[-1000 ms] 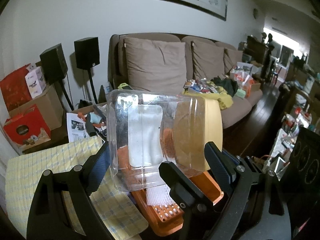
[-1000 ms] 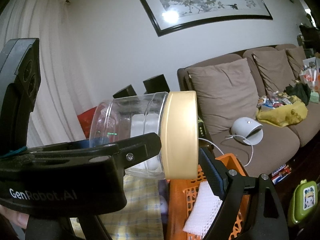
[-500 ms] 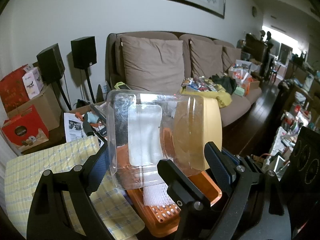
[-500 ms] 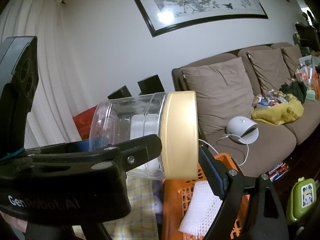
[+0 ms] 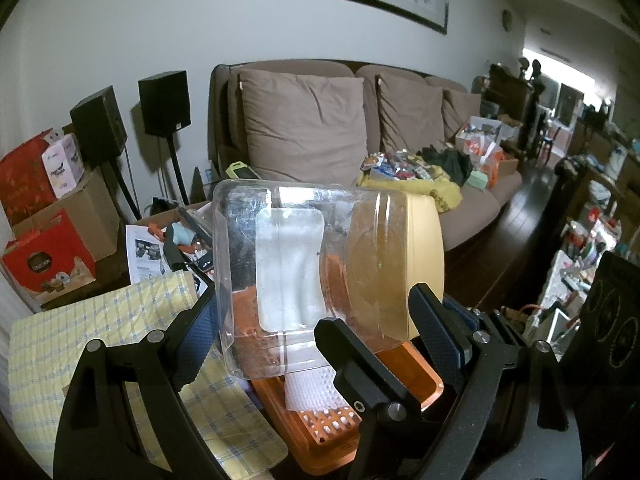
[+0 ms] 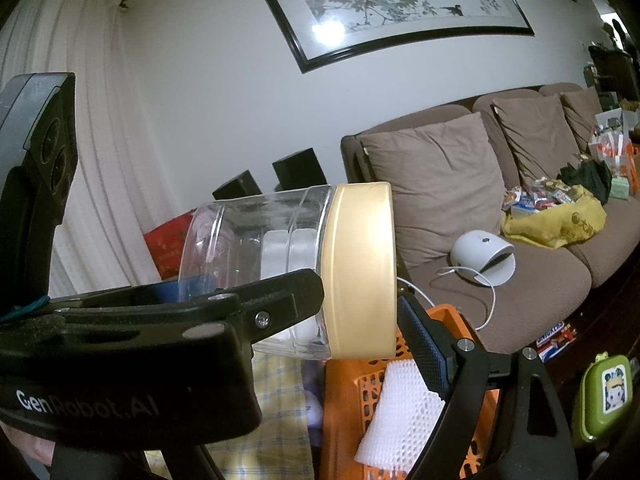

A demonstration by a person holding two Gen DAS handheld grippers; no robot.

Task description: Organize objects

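A clear plastic jar [image 5: 288,264] with a tan lid [image 5: 420,256] lies on its side in the air. It sits between the fingers of my left gripper [image 5: 314,300], one pad at the base end and one at the lid end, shut on it. My right gripper [image 6: 300,292] also spans the jar [image 6: 256,240]. Its right pad [image 6: 420,340] presses the flat top of the lid [image 6: 360,268]. The left gripper's black body [image 6: 120,368] hides its other finger. One right-gripper finger [image 5: 352,364] crosses under the jar.
Below the jar stands an orange basket [image 5: 420,388] holding white foam netting [image 5: 312,388], next to a yellow checked cloth [image 5: 100,328]. A brown sofa [image 5: 304,132] with clutter, two black speakers [image 5: 164,104] and red boxes [image 5: 44,256] stand behind. A green lunch box [image 6: 604,392] lies at the right.
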